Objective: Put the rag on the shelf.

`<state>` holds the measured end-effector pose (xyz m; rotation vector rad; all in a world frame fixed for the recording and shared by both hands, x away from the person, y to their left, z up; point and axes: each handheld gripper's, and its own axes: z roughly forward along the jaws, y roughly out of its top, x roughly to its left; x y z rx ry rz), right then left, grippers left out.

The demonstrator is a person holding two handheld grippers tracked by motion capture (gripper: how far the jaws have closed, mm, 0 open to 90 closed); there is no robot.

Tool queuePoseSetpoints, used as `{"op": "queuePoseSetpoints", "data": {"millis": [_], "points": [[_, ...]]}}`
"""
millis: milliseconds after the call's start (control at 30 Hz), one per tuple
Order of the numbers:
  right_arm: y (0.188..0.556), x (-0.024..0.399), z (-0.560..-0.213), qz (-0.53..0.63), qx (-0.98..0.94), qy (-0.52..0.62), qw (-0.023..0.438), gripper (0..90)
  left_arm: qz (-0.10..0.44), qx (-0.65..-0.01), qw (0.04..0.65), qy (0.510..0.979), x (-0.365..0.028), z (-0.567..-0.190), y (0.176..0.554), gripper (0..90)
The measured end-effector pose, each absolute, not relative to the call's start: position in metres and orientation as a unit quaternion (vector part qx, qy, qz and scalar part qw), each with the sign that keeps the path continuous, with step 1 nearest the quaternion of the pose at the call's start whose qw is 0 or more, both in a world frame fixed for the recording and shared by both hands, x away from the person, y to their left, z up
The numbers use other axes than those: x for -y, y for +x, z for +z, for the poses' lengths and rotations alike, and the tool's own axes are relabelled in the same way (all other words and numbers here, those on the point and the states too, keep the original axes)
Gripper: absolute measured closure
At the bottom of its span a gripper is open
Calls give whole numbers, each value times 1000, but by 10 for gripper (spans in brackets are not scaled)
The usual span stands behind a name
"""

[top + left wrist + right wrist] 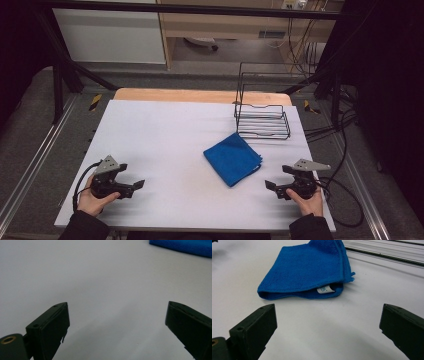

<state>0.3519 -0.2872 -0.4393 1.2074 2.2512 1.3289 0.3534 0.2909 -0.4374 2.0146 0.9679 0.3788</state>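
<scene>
High view: folded blue cloth [233, 158] lies diagonally.

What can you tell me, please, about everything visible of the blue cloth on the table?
The blue cloth is a soft, terry-like towel, folded into a rough square of several layers, with stitched edges and a small white label peeking from between the layers. It lies flat on the white table, turned diagonally, just in front of the black wire rack. Nothing else touches it.
</scene>
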Motion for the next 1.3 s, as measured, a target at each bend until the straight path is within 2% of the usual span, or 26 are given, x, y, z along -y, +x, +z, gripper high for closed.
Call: {"op": "queuePoseSetpoints", "data": {"millis": [567,833,1300], "points": [[352,271,-436,446,-783,414,129,17,149,-397,420,802,-293,-440,354,83],[352,247,-431,440,-793,398,136,23,152,-401,419,800,-292,-440,354,88],[354,198,-426,420,-813,380,134,84,154,-404,416,800,-292,-439,356,91]]}}
